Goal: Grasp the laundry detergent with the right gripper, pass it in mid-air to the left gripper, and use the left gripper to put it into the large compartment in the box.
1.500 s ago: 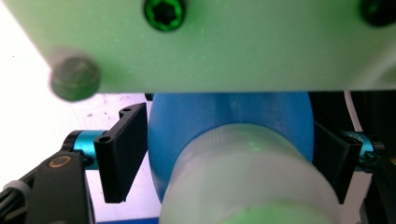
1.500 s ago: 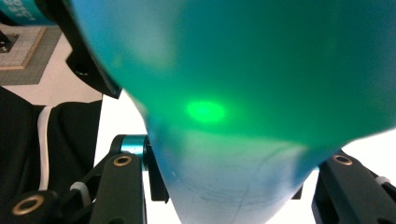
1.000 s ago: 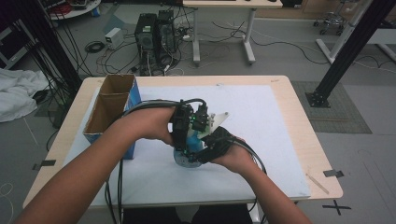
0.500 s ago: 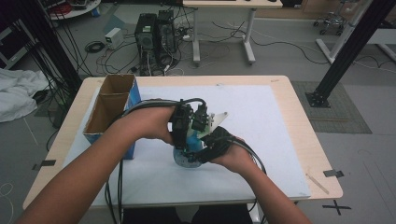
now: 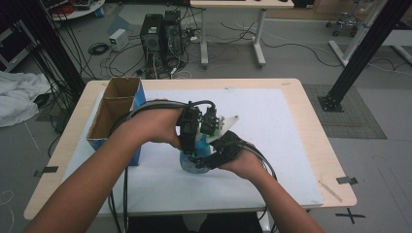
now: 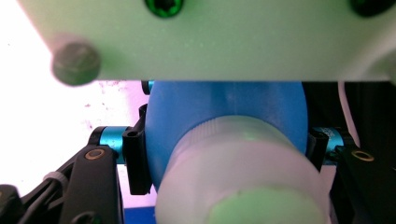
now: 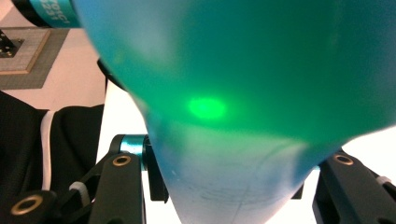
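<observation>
Blue bottle (image 5: pixel 193 158) stands on the white sheet (image 5: pixel 272 126) near the middle of the wooden table (image 5: pixel 311 121), held between both grippers in the high view. Left gripper (image 5: pixel 190 145) comes down on it from above; in the left gripper view its two jaws sit pressed against either side of the blue body (image 6: pixel 224 112), just behind a frosted, ribbed cap (image 6: pixel 238 172), and they have just been closing onto it. Right gripper (image 5: pixel 210 158) reaches in from the person's right side; in the right gripper view its jaws are clamped on the pale lower part of the bottle (image 7: pixel 233 186), with the blue-green body looming above. Judged progress: both grips are established and the cap appears in place, so any opening, pouring or carrying is yet to be done. An open cardboard box (image 5: pixel 116 109) with a blue side stands well apart at the left of the table, apparently empty as far as can be seen. Writing: small white characters on a teal cylinder (image 7: pixel 51 11) at the top left of the right gripper view, too blurred to read; no brand or label legible on the bottle.
</observation>
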Motion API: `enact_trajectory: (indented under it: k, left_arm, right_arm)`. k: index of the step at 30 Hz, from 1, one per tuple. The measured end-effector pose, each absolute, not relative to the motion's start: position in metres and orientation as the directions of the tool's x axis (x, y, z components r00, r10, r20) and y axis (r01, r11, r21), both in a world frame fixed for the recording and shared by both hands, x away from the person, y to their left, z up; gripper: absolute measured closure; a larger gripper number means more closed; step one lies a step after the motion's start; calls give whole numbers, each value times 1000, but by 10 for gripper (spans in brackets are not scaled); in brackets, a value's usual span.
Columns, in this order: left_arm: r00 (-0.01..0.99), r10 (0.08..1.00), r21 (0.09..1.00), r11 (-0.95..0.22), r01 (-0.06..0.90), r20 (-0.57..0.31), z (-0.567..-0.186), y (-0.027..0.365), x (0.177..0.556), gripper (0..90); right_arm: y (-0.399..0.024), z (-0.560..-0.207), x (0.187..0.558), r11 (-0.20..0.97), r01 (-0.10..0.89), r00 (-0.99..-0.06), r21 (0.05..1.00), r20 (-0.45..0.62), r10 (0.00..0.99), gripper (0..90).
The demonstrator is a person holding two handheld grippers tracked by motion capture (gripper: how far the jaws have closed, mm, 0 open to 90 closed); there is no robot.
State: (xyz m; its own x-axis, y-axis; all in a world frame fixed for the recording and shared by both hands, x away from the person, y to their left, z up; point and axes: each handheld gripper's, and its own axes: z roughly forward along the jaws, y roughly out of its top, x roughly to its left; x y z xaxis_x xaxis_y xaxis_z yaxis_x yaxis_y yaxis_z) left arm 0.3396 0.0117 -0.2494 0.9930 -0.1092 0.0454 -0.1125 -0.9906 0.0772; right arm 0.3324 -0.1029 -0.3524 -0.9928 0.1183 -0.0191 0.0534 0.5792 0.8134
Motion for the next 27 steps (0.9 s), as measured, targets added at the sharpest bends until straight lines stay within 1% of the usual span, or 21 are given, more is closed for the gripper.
enact_trajectory:
  k: [2,6,10,11,13,14,16,21,26,27]
  left_arm:
    - [994,-105,82,-991,-108,42,-248,12,340,383]
    - [994,-100,67,-993,-102,37,-247,10,340,384]
    - [995,-95,71,-993,-96,28,-245,10,340,384]
    - [995,-95,71,-993,-97,28,-244,9,340,384]
    - [995,-96,69,-993,-98,26,-243,9,341,384]
    - [995,-96,69,-993,-98,26,-243,9,341,383]
    - [995,-90,68,-993,-92,31,-240,8,341,384]
    - [996,-90,59,-994,-91,30,-237,6,341,383]
    - [996,-82,62,-995,-84,27,-234,7,342,383]
    - [996,-82,61,-995,-83,24,-233,8,342,383]
  right_arm:
    - [-104,-352,333,573,34,-994,819,-33,105,472]
    - [-103,-352,333,567,52,-994,822,-12,109,462]
    - [-105,-351,333,557,37,-995,830,-19,94,440]
    - [-105,-350,333,551,37,-996,834,-14,88,409]
    - [-106,-350,332,546,37,-996,837,-12,87,375]
    - [-106,-350,332,546,37,-996,837,-12,87,375]
    - [-105,-349,330,550,38,-996,834,-13,88,324]
    - [-111,-347,330,535,41,-992,844,-27,120,268]
    - [-116,-345,330,533,55,-990,845,-24,140,250]
    - [-118,-344,330,530,52,-989,846,-30,145,231]
